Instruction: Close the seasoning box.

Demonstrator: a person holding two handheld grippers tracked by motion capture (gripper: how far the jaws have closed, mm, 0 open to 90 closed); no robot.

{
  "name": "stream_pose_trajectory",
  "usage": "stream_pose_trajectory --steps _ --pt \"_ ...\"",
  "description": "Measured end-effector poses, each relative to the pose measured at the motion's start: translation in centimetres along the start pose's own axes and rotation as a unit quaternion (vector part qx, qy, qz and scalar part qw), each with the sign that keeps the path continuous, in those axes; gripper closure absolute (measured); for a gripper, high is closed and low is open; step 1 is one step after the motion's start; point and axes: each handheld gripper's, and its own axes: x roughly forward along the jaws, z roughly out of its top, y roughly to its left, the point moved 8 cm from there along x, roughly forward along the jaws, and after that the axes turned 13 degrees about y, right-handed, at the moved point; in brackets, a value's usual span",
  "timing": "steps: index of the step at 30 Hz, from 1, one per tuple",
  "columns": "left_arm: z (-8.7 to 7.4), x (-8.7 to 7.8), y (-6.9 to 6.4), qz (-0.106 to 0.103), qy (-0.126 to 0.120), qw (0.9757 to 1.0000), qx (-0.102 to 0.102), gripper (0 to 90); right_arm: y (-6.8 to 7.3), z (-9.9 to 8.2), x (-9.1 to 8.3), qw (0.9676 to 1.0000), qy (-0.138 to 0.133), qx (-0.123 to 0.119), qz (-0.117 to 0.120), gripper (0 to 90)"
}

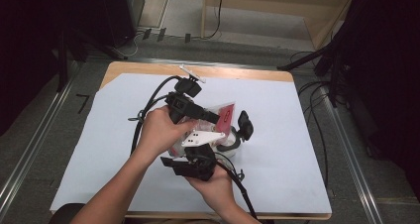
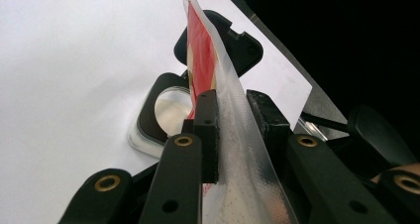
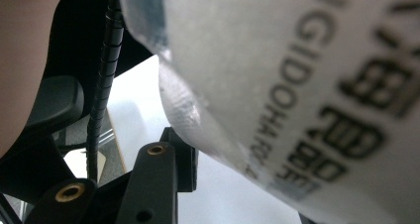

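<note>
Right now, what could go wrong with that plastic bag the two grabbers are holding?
The left gripper pinches only the clear sealed edge of the pouch, so it might slip out. Pulled between both grippers, the thin plastic could tear. The open black container lies on the table just beyond the pouch, so a dropped pouch could knock it.

White-covered table (image 1: 277, 184), grey floor (image 1: 29, 135), dark curtains (image 1: 386, 60).

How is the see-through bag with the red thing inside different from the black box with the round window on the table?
The bag is soft, clear plastic, standing on edge between the left claw pads; the box is hard, black, lying flat on the white paper. The bag is held up off the table; no claw touches the box. Both let you see through some part.
</note>
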Motion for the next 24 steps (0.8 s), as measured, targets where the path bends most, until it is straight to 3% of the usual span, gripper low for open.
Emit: stream_pose_trajectory --steps 8,24 --pt "0.03 0.22 0.33 -0.006 -0.001 0.9999 -0.009 76.8 -0.22 -0.19 0.07 1.0000 0.005 0.000 -0.001 64.0" --pt "0.05 0.26 0.41 -0.005 0.005 1.0000 -0.005 76.2 -0.16 -0.25 0.04 1.0000 0.006 -0.003 0.002 63.8"
